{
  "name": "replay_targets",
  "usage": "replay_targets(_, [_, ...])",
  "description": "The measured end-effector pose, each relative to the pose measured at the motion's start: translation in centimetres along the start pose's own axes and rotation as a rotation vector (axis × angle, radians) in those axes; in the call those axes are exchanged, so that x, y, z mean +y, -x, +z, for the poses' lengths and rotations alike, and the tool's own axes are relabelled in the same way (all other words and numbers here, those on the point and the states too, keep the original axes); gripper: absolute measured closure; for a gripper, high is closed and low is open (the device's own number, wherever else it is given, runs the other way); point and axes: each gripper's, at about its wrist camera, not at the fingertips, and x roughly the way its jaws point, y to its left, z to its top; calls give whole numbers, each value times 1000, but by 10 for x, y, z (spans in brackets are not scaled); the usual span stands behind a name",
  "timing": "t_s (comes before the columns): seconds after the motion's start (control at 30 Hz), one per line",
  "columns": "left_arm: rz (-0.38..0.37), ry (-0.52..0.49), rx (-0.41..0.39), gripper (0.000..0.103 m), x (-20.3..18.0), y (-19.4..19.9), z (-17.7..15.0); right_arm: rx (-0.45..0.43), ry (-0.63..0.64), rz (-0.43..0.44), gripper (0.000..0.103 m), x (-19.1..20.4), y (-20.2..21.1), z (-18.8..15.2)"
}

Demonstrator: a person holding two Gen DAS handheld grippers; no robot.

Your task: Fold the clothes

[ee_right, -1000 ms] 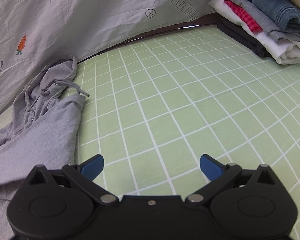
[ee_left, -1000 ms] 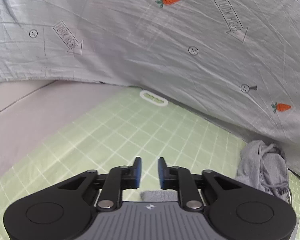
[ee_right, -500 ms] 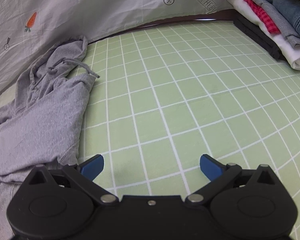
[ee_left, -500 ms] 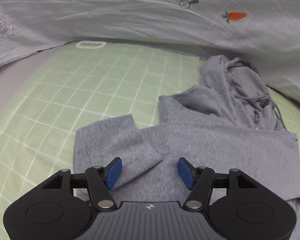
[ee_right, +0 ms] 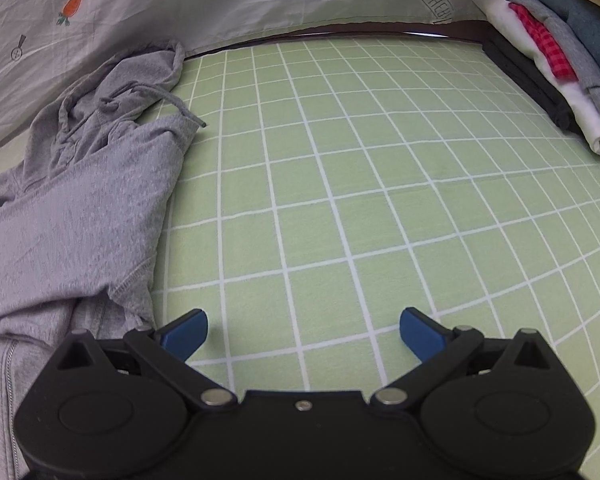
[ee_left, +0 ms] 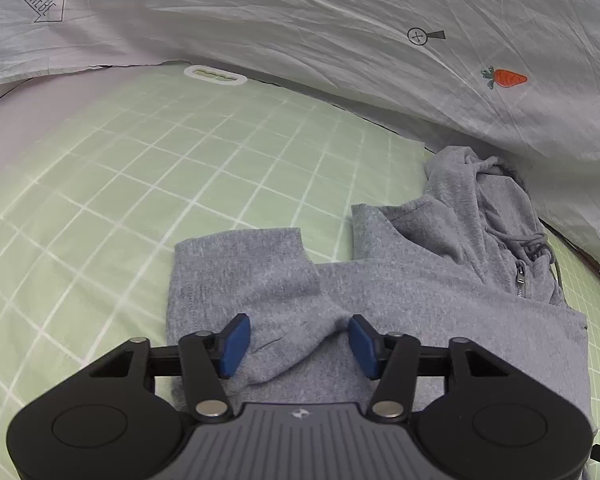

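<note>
Left gripper point(ee_left: 298, 346) closing over grey hoodie point(ee_left: 400, 292) sleeve | right gripper point(ee_right: 303, 334) open

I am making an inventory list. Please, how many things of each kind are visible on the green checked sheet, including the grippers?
Loose grey hoodie: 1
Pile of folded clothes: 1 (number of garments in it unclear)
White plastic handle piece: 1
Grippers: 2, left gripper and right gripper
Total: 5
</note>
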Motion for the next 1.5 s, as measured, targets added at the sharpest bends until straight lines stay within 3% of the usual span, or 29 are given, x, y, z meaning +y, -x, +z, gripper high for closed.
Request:
replay_targets(0.03, [7, -2, -4, 58, 1, 0, 0, 1, 6, -4, 0, 1, 0, 0])
replay_targets(0.1, [19, 31, -13, 79, 7, 0, 0, 2, 17, -10, 0, 3, 0, -1])
replay_targets(0.13, [19, 58, -17, 81, 11, 0, 0, 2, 20, -13, 0, 4, -1, -1])
replay_targets(0.2, [-26, 182, -21, 97, 24, 1, 2, 3, 21, -18, 0, 5, -1, -1])
replay_targets(0.33, [-59, 215, -71, 98, 17, 16, 8, 2, 21, -19, 0, 5, -1, -1])
replay_targets(0.47, [-201, 218, -108, 98, -10, 31, 15, -7, 4, -10, 0, 3, -1, -1])
replay_targets(0.63, [-384, 111, -69, 98, -76, 39, 12, -20, -6, -2, 0, 1, 0, -2])
replay_targets(0.7, [-402, 17, -6, 91, -107, 34, -2, -28, -16, 5, 0, -1, 0, -2])
replay_targets(0.73, [-392, -43, 27, 85, -123, 30, -9, -32, -22, 6, 0, -2, 0, -2])
replay_targets(0.8, [-306, -165, 74, 42, -146, 23, -23, -39, -30, 5, 0, -4, 0, -2])
replay_targets(0.9, [-214, -264, 88, 15, -156, 22, -36, -49, -59, 12, 0, -10, 1, -3])
replay_targets(1.07, [-99, -213, 48, 2, -130, 33, -23, -124, -84, 39, 0, -9, 12, 4])
replay_targets(1.2, [13, -155, 24, 0, -100, 36, -12, -192, -53, 58, 0, 5, 19, 20])
replay_targets(1.33, [127, -121, 37, 0, -78, 28, -6, -184, 35, 101, 0, 38, 14, 47])
replay_targets(1.5, [197, -86, 59, 0, -55, 19, -7, -159, 156, 192, 0, 95, 10, 68])
